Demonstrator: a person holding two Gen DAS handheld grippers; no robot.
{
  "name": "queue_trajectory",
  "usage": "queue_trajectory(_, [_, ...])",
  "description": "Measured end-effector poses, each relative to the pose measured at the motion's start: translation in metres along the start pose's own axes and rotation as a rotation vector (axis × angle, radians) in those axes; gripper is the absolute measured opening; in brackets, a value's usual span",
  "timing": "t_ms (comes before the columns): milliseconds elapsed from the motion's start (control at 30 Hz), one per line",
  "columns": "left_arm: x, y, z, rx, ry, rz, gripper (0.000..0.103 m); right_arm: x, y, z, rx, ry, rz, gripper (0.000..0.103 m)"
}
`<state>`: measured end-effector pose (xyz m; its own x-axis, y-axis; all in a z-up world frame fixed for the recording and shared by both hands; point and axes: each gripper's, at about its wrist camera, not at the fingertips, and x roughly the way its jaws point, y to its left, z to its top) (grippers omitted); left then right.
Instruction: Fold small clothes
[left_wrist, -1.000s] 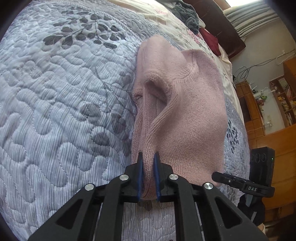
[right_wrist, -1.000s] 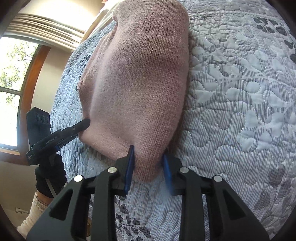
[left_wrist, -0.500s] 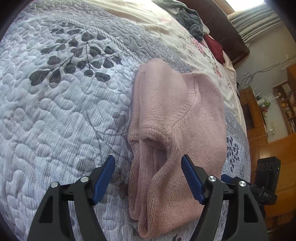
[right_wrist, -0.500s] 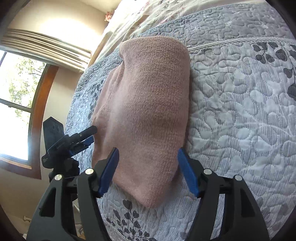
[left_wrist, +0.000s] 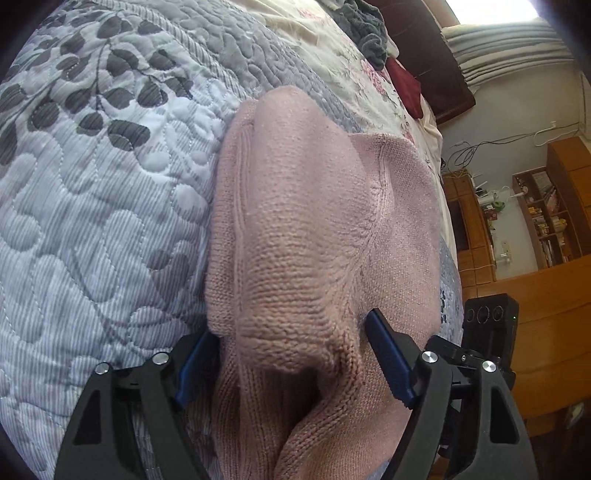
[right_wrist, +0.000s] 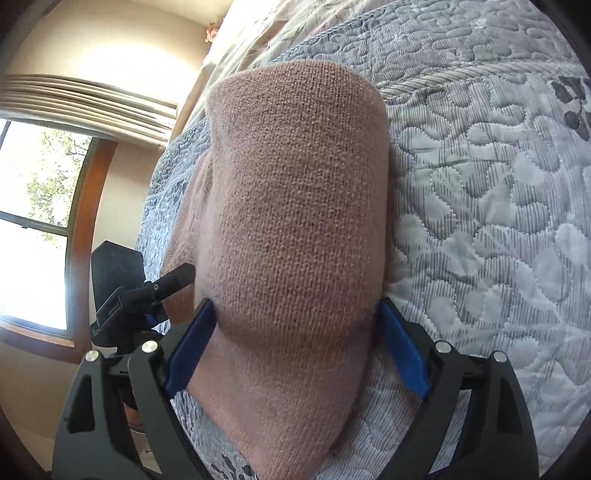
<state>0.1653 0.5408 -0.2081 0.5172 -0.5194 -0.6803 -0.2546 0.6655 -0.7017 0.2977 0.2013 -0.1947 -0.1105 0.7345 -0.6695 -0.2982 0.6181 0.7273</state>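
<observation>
Straddling a folded pink sweater (left_wrist: 306, 236) on a quilt (left_wrist: 92, 184).
Left gripper (left_wrist: 295, 354) and right gripper (right_wrist: 295, 343): jaws wide apart, gripping nothing.

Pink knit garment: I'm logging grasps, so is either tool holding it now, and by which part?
Nothing is held. Both the left tool and right tool are open, straddling the pink knit garment on the quilt.

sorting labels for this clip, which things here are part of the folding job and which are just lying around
Job: folded pink knit sweater, left gripper, right gripper, both open around it.

Lying about: grey quilted leaf-print bedspread, crumpled dark grey garment, dark red cloth.
</observation>
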Motion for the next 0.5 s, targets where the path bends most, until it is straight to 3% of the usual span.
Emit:
queue_trajectory(33, [0.002, 0.001, -0.001, 0.001, 0.003, -0.013, 0.055, 0.005, -0.004, 0.000, 0.016, 0.002, 0.018, 0.089])
queue_trajectory(100, [0.004, 0.005, -0.004, -0.042, -0.005, -0.060, 0.046, 0.010, -0.006, 0.001, 0.030, -0.015, 0.045, 0.083])
queue_trajectory(133, [0.003, 0.006, -0.006, -0.060, -0.014, -0.075, 0.043, 0.009, -0.006, 0.000, 0.028, -0.026, 0.053, 0.075])
queue_trajectory(267, [-0.004, -0.003, -0.014, -0.053, -0.055, -0.098, 0.037, -0.015, -0.004, -0.009, 0.020, -0.046, 0.100, 0.048])
queue_trajectory(367, [-0.017, -0.021, -0.024, -0.035, -0.085, -0.141, 0.036, -0.039, 0.004, -0.017, -0.004, -0.064, 0.117, 0.041])
queue_trajectory(500, [-0.028, -0.055, -0.047, 0.027, -0.089, -0.187, 0.036, -0.080, 0.009, -0.037, -0.028, -0.094, 0.125, 0.040])
